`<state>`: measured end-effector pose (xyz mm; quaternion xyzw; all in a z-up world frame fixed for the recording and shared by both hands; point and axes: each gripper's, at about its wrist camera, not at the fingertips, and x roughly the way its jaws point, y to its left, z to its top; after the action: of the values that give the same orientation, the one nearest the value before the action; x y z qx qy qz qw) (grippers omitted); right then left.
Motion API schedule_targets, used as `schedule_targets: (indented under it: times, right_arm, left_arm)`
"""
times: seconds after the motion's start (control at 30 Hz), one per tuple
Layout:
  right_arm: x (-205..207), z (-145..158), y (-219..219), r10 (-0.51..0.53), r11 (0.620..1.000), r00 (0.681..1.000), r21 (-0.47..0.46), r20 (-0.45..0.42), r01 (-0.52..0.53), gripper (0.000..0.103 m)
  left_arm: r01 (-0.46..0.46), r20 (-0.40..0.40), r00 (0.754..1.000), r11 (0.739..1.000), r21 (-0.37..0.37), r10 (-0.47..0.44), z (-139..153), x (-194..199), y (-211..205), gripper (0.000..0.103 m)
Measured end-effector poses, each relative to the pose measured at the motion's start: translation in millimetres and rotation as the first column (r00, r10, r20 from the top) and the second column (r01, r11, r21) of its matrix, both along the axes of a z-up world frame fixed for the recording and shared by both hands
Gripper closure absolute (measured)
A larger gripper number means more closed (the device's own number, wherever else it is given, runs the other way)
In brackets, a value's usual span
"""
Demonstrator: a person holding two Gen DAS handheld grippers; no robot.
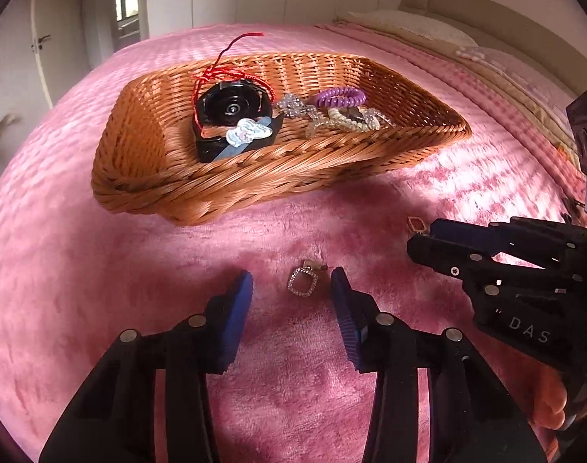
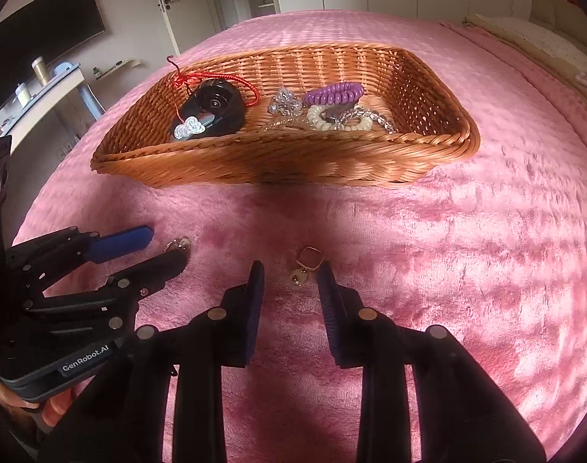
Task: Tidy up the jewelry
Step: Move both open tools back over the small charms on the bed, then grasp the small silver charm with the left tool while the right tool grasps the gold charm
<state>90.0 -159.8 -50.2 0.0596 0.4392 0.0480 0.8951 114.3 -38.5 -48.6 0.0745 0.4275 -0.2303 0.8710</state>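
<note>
Pickup step judged in hand. Left gripper [image 1: 292,283] spread, silver earring [image 1: 302,281] lying between fingertips on blanket [image 1: 139,270]. Right gripper [image 2: 289,272] likewise spread around gold earring [image 2: 308,264]. Closing needed next; basket [image 2: 254,162] beyond fingertips.

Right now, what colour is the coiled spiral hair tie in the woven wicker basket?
Purple. The coiled spiral hair tie shows best in the right wrist view, inside the woven wicker basket.

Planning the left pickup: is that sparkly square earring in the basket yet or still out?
Out. The square earring lies on the pink blanket, between the open left gripper fingers, short of the basket.
</note>
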Motion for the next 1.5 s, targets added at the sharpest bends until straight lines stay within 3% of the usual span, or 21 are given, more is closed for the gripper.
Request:
schedule_targets:
  times: [0.17,0.23,0.4,0.7,1.03,1.37,1.43,1.5]
  right_arm:
    - [6,-1,4,-0.007,1.000,1.000,-0.025,-0.005,0.007,0.086]
    - [7,-2,3,-0.012,1.000,1.000,-0.026,-0.005,0.012,0.090]
    - [3,-2,-7,-0.034,0.999,0.999,-0.021,-0.007,0.034,0.093]
    - [-10,-1,-22,-0.035,0.999,0.999,0.019,0.000,0.035,0.093]
    - [-22,-1,-29,0.029,0.999,1.000,0.031,0.004,-0.029,0.092]
    - [-6,6,-23,0.054,0.998,0.998,0.026,0.042,-0.056,0.091]
    - [-11,7,-25,0.053,0.998,0.997,0.030,0.054,-0.054,0.085]
    - [-14,9,-26,0.046,0.999,0.997,0.021,0.065,-0.048,0.070]
  left_arm:
    - [0.011,0.009,1.000,1.000,0.024,-0.011,-1,1,-5,0.071]
    - [0.021,0.013,1.000,1.000,0.021,-0.021,0,-1,-5,0.082]
    - [0.058,0.007,0.998,0.998,0.016,-0.058,2,-10,-6,0.084]
    - [0.068,-0.025,0.997,0.997,-0.033,-0.068,2,-23,3,0.083]
    - [0.137,-0.034,0.990,0.990,-0.045,-0.138,4,-40,1,0.069]
    - [0.045,0.004,0.999,0.999,-0.004,-0.045,5,-27,3,0.069]
    - [0.048,0.008,0.999,0.999,0.011,-0.048,4,-25,1,0.068]
    - [0.057,0.013,0.998,0.998,0.017,-0.057,4,-26,0,0.065]
